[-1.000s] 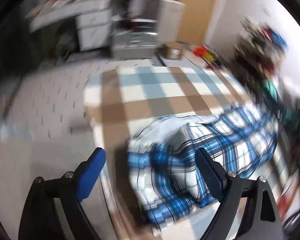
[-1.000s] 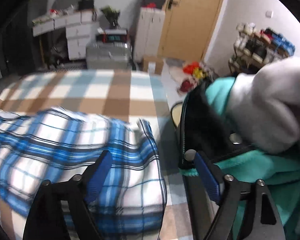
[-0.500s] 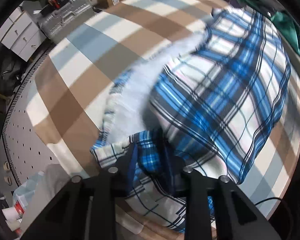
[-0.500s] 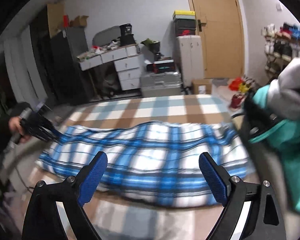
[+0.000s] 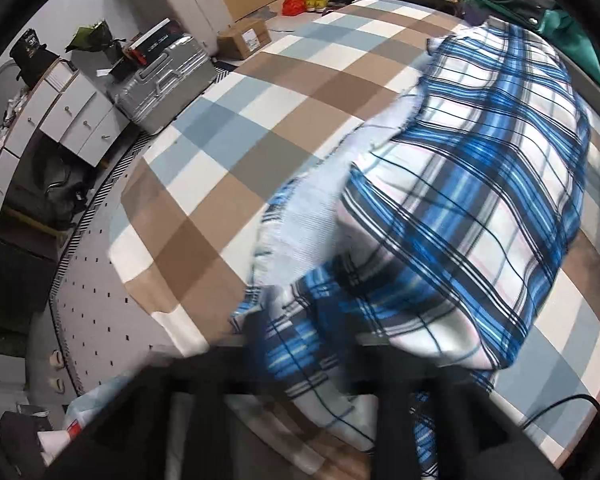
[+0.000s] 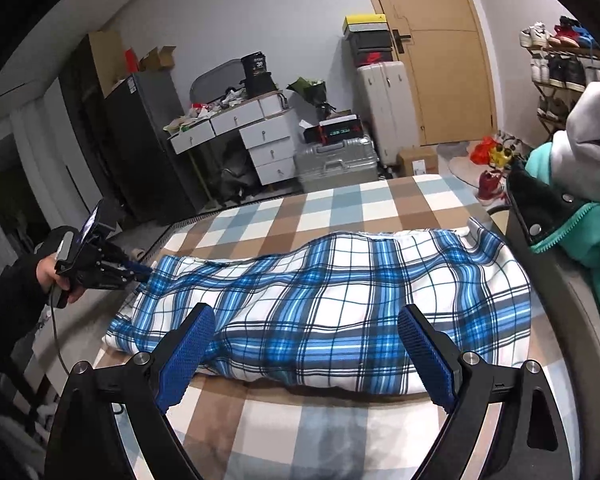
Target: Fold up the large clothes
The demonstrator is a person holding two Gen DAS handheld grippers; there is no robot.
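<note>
A blue and white plaid garment (image 6: 340,288) lies lengthwise across the checked bedcover (image 6: 340,204). My right gripper (image 6: 306,344) hovers open over its near long edge, with nothing between the blue pads. My left gripper (image 6: 140,270), held by a person's hand (image 6: 48,276), is at the garment's far left corner. In the left wrist view the plaid garment (image 5: 480,200) fills the right side with a pale inner layer showing. The left gripper (image 5: 304,344) is blurred dark at the bottom; its jaws are opening with the bunched corner still between them.
A teal jacket and a grey garment (image 6: 572,220) are piled at the bed's right edge. Beyond the bed stand a silver suitcase (image 6: 336,162), white drawers (image 6: 268,144), a cardboard box (image 6: 418,162) and a shoe rack (image 6: 560,60). A dotted grey mat (image 5: 92,312) lies beside the bed.
The left gripper dropped onto the garment's corner, shut on it, and its jaws now spread again. The right gripper swung round to face the whole garment, then held still.
</note>
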